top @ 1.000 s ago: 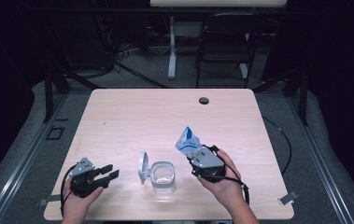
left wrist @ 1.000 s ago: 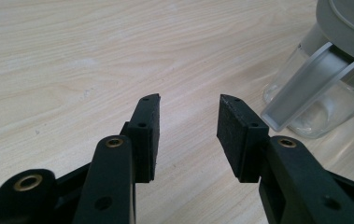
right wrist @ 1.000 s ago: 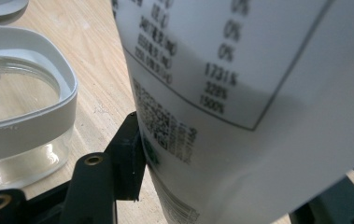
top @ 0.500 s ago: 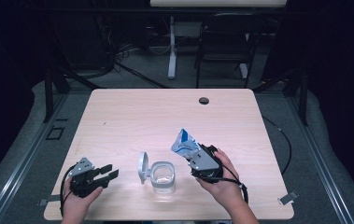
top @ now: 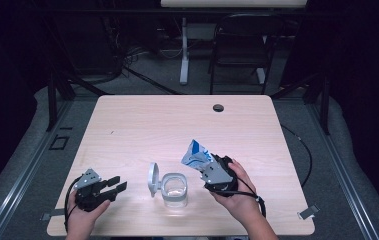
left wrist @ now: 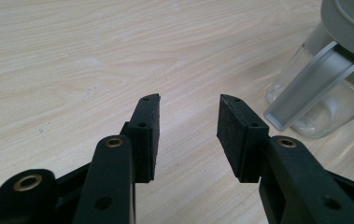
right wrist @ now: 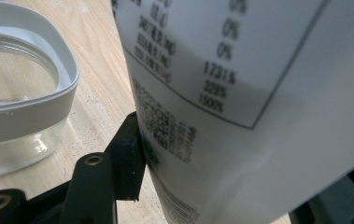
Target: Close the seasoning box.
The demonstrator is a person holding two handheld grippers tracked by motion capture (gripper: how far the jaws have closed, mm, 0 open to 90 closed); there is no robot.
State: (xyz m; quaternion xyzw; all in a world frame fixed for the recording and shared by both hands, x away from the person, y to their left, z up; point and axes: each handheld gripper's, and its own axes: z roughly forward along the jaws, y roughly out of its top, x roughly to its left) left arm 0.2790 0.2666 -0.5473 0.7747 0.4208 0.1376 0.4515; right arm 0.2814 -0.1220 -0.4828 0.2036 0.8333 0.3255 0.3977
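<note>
- Table point(top: 142, 125) of pale wood carries everything, with a small dark disc point(top: 218, 107) near its far edge.
- Clear glass jar point(top: 175, 189) stands near the front edge between the two hands, its grey lid point(top: 153, 178) hinged open and upright on its left.
- Right claw point(top: 204, 167) grips a blue and white pouch point(top: 196, 155), tilted just right of the jar.
- Left claw point(top: 114, 184) rests wide and empty, left of the jar.

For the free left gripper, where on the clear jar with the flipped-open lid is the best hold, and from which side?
Probably the jar body below its grey rim, approached level from the left gripper side. The walls look flat and upright, but the raised lid stands on that side, so come in low beneath it.
</note>
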